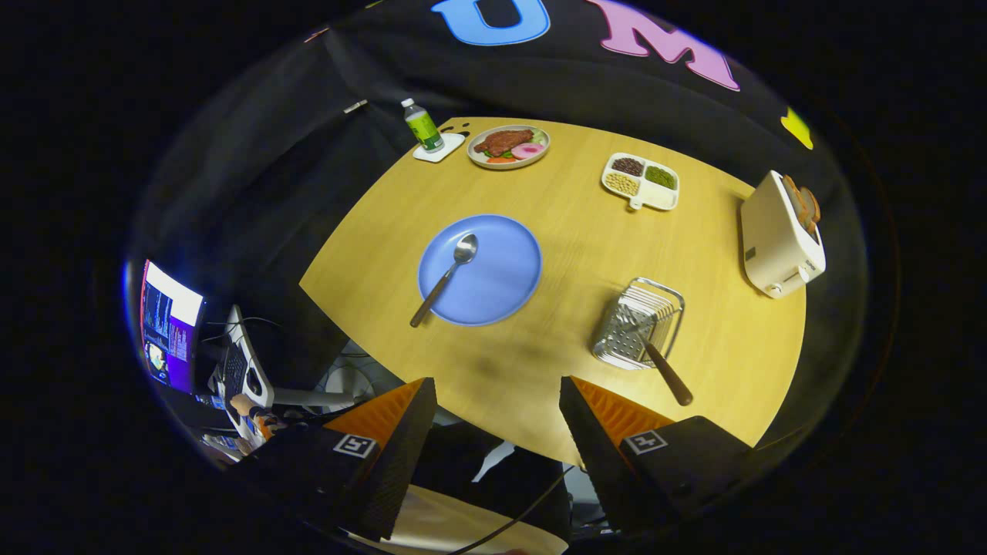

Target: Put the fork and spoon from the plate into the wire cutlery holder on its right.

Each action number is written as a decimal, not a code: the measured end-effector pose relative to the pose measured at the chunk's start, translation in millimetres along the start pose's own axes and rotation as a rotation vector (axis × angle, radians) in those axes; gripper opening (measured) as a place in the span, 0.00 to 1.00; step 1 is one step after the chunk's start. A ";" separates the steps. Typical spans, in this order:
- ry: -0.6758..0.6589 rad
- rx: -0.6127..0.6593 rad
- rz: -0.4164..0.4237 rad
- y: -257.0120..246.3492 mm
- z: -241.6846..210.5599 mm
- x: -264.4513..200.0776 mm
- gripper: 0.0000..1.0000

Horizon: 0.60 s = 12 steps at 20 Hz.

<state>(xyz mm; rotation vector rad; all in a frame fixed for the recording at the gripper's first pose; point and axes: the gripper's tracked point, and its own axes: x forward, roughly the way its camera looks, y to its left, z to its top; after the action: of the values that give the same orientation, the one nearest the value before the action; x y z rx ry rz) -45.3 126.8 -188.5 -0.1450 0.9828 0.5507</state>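
A blue plate [501, 281] lies on the wooden table well beyond my fingers. A spoon [447, 277] rests on it, bowl up near the plate's middle and dark handle sticking out over the near-left rim. To the plate's right stands the wire cutlery holder [638, 322], and a fork [661, 368] sits in it with its dark handle leaning out toward me. My gripper [497, 393] hangs high above the table's near edge, open, with nothing between its fingers [401, 439].
At the table's far side stand a small bottle [422, 125] on a white coaster, a plate of food [509, 146] and a white divided dish of beans [641, 181]. A white toaster [780, 235] sits at the right edge. A lit screen [170, 327] and cables lie off the table's left.
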 end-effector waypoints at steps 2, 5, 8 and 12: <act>-0.054 0.008 0.023 24.1 13.7 16.7 1.00; -0.105 -0.012 0.030 46.3 33.9 42.8 1.00; -0.118 -0.031 0.000 52.6 46.0 75.4 1.00; -0.121 -0.009 -0.026 52.8 52.4 122.8 1.00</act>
<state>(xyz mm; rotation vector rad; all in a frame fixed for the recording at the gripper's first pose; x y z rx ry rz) 20.2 236.9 -253.3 -0.1307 0.8593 0.5336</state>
